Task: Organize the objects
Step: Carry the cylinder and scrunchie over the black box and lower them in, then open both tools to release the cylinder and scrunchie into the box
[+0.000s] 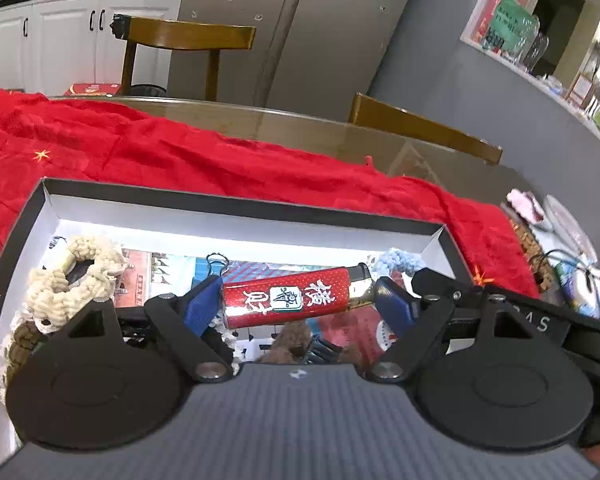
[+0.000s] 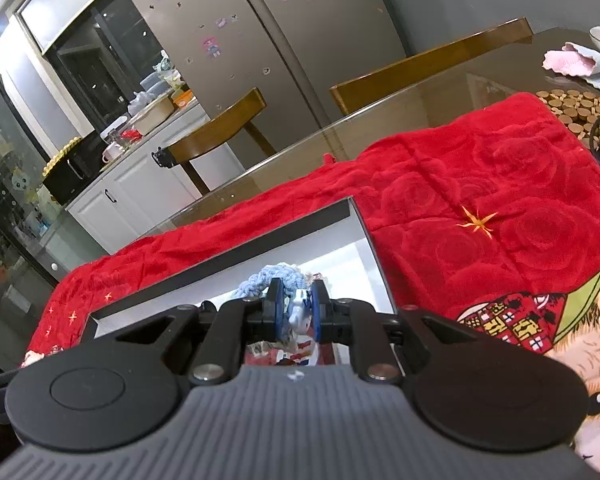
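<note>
Black-rimmed, your open box (image 1: pixel 236 204) sat on the red cloth (image 1: pixel 180 152), holding a cream crocheted piece (image 1: pixel 80 280) by its left wall, cards and clips. Your left gripper (image 1: pixel 296 306) clamped a red lighter (image 1: pixel 288 298) endwise above them. Your right gripper (image 2: pixel 298 312) pinched something small, white-blue, hard to identify.

- The right gripper (image 2: pixel 296 310) is seen over the near right corner of an open box (image 2: pixel 228 236), its blue pads nearly together, pinching a small white piece (image 2: pixel 300 312).
- A blue crochet item (image 2: pixel 260 278) is seen in the box just beyond the pads.
- The box is set on a red cloth (image 2: pixel 460 184) spread over a glass table (image 2: pixel 400 120).
- Two chairs (image 2: pixel 428 64) are placed along the table's far edge.
</note>
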`<state>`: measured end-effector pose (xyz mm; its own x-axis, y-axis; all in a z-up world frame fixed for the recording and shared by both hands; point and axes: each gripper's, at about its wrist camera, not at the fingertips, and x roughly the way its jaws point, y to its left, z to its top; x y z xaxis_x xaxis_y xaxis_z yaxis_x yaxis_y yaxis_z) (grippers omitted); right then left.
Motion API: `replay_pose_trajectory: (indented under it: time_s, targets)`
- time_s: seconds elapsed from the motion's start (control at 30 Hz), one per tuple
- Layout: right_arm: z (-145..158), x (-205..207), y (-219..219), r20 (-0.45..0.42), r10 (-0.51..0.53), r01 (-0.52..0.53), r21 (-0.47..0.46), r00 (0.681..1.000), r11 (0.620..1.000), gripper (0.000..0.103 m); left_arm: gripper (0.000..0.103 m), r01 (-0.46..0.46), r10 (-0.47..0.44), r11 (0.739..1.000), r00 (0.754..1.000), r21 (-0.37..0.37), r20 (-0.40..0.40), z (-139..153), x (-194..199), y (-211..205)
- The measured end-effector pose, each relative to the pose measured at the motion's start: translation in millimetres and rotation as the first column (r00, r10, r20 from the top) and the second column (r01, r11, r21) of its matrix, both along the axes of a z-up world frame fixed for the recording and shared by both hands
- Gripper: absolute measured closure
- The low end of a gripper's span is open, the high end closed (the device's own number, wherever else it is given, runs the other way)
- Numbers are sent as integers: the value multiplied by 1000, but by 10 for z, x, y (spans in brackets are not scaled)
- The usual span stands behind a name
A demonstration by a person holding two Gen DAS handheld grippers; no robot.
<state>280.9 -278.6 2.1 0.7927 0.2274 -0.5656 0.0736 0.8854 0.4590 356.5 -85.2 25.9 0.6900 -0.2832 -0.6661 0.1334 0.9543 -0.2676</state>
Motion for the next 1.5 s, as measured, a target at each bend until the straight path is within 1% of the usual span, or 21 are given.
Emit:
replay_pose_trajectory:
  time_s: [0.13, 0.3, 0.47, 0.57, 0.73, 0.83, 0.9, 1.0, 1.07, 1.23, 1.37, 1.5]
  targets:
    - [11, 21, -11, -1, 8, -8, -5, 1000, 1000, 86, 17, -3, 3, 999, 1000, 36, -1, -3, -2, -26]
    - [4, 19, -25, -2, 10, -10, -8, 1000, 1000, 86, 17, -5, 5, 998, 1000, 61, -8, -18, -9, -48]
    - [9, 34, -36, -7, 15, -15, -4, 1000, 1000, 86, 17, -5, 6, 998, 1000, 65, -15, -22, -7, -45]
    - [16, 29, -63, -12, 25, -25, 20, 1000, 1000, 85, 17, 1, 1, 998, 1000, 66, -22, -24, -2, -43]
    - [27, 25, -54, -14, 37, -37, 17, 999, 999, 83, 17, -7, 9, 997, 1000, 73, -29, -31, 9, -37]
    - [21, 22, -79, -8, 39, -38, 47, 999, 998, 83, 17, -10, 12, 998, 999, 56, -42, -32, 20, -13]
    - [22, 22, -93, -10, 40, -40, 54, 999, 998, 83, 17, -13, 14, 999, 999, 48, -29, -19, 3, -7]
    - [24, 22, -94, -10, 40, -39, 61, 999, 997, 81, 17, -8, 8, 996, 1000, 84, -2, 15, -30, -44]
    - [33, 15, -97, -6, 36, -35, 64, 999, 997, 75, 17, -2, 1, 995, 1000, 102, 7, 39, -38, -54]
    - [46, 7, -103, -2, 31, -31, 74, 1000, 997, 60, 17, -4, 4, 997, 1000, 72, -5, 77, -23, 7]
    - [67, -3, -102, 7, 29, -29, 70, 1000, 997, 55, 17, -11, 12, 997, 1000, 73, -13, 93, -4, 30]
    - [84, -6, -107, 13, 33, -34, 75, 999, 997, 52, 17, -1, 3, 998, 1000, 61, -31, 84, 21, 51]
